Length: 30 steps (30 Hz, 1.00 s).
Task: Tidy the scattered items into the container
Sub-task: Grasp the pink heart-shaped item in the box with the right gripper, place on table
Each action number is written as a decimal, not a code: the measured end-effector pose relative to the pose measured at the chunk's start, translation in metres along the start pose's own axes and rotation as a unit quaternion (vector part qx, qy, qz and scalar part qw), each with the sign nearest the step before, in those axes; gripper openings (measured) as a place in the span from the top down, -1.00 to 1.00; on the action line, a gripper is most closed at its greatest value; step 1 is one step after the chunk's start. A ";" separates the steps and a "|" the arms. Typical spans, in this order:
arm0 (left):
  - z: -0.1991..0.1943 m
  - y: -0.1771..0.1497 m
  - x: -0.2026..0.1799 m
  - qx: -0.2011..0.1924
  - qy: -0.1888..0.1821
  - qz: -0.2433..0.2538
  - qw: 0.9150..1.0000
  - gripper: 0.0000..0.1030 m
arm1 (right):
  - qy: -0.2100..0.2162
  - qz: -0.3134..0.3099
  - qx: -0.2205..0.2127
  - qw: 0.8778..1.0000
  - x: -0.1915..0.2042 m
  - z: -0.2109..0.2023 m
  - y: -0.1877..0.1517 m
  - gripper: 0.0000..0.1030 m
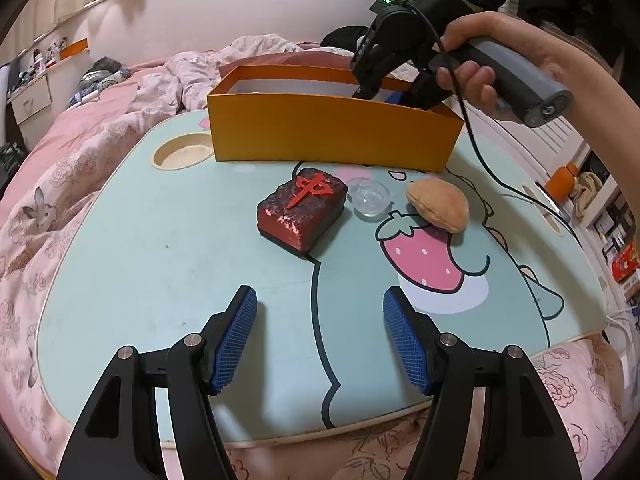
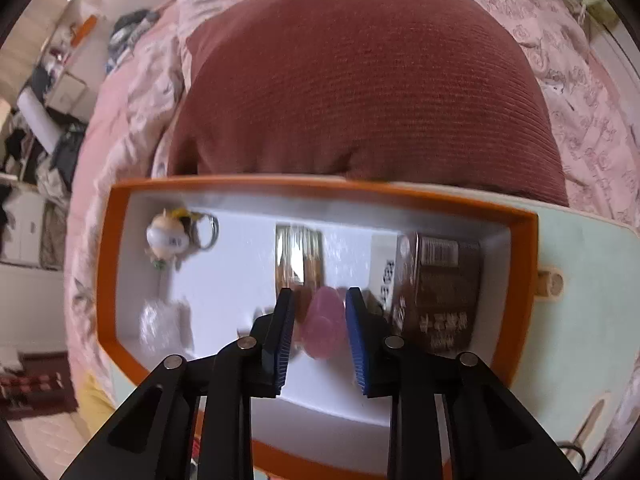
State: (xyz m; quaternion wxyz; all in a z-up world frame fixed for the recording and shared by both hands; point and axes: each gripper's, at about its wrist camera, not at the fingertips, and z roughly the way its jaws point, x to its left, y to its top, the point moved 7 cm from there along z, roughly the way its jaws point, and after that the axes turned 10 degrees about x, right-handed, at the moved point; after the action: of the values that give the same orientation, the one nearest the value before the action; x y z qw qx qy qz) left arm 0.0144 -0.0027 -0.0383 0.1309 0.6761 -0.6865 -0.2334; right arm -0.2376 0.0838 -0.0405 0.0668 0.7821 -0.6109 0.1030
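An orange box (image 1: 332,132) stands at the back of the lap table. In front of it lie a red mahjong-tile block (image 1: 302,208), a clear plastic lid (image 1: 369,199) and a plush bun (image 1: 438,205). My left gripper (image 1: 320,312) is open and empty over the table's front. My right gripper (image 2: 320,312) reaches down into the box (image 2: 524,280); its jaws are a little apart with a pink round object (image 2: 325,322) between them, and contact is unclear. Inside the box lie a keychain figure (image 2: 168,236), a foil packet (image 2: 298,256) and a brown carton (image 2: 436,292).
The mint table (image 1: 160,264) has a cup recess (image 1: 182,155) at the back left. It sits on a bed with pink bedding (image 1: 60,168). A dark red cushion (image 2: 360,80) lies behind the box. A black cable (image 1: 492,172) trails across the table's right side.
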 end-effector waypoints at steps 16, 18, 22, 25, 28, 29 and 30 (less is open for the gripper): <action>0.003 -0.002 -0.001 0.008 0.002 0.004 1.000 -0.29 | -0.128 -0.081 -0.014 0.988 0.012 0.017 0.000 0.65; 0.003 -0.002 0.000 0.008 0.001 0.002 1.000 -0.29 | -0.118 -0.081 -0.039 0.989 0.013 0.009 -0.003 0.65; 0.003 -0.002 0.000 0.007 0.000 0.000 1.000 -0.29 | -0.083 -0.085 -0.144 0.983 0.017 -0.040 -0.024 0.65; 0.003 -0.001 0.000 0.007 0.001 -0.002 1.000 -0.29 | -0.022 -0.107 -0.211 0.971 0.024 -0.080 -0.066 0.65; 0.003 -0.001 -0.001 0.006 0.002 -0.002 1.000 -0.29 | 0.015 -0.136 -0.218 0.966 0.030 -0.086 -0.111 0.65; 0.003 -0.002 0.000 0.007 0.002 -0.002 1.000 -0.29 | 0.019 -0.143 -0.208 0.968 0.028 -0.080 -0.126 0.65; 0.003 -0.001 -0.001 0.007 0.004 -0.002 1.000 -0.29 | 0.023 -0.144 -0.198 0.969 0.026 -0.076 -0.136 0.65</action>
State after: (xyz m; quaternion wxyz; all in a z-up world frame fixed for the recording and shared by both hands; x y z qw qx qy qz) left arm 0.0142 -0.0014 -0.0416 0.1284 0.6793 -0.6862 -0.2262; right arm -0.1056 0.1099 0.0424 0.2485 0.8306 -0.4981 -0.0132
